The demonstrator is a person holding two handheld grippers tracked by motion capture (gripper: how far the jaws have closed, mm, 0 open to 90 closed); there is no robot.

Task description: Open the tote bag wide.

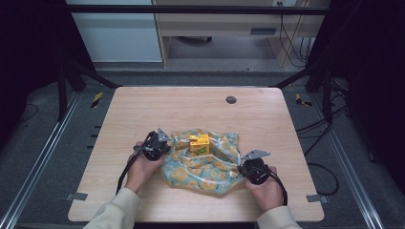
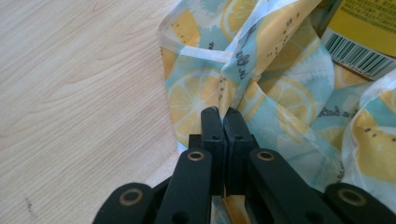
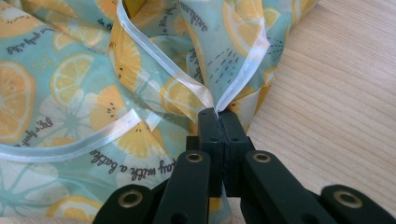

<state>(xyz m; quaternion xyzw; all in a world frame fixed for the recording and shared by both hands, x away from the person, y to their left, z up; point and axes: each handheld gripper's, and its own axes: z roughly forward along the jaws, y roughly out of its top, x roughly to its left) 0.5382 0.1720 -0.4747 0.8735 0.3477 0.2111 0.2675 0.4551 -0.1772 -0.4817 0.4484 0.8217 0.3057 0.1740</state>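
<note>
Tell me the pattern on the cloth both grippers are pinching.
Pale blue cloth printed with yellow lemon slices and black script, edged in white trim; it shows best in the right gripper view.

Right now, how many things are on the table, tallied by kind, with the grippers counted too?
Lemon-print cloth: 1
Yellow box standing on the cloth: 1
Grippers: 2, the left gripper and the right gripper, each with its fingers shut on the cloth's edge
Grey round cap set in the table: 1
Total: 5
</note>
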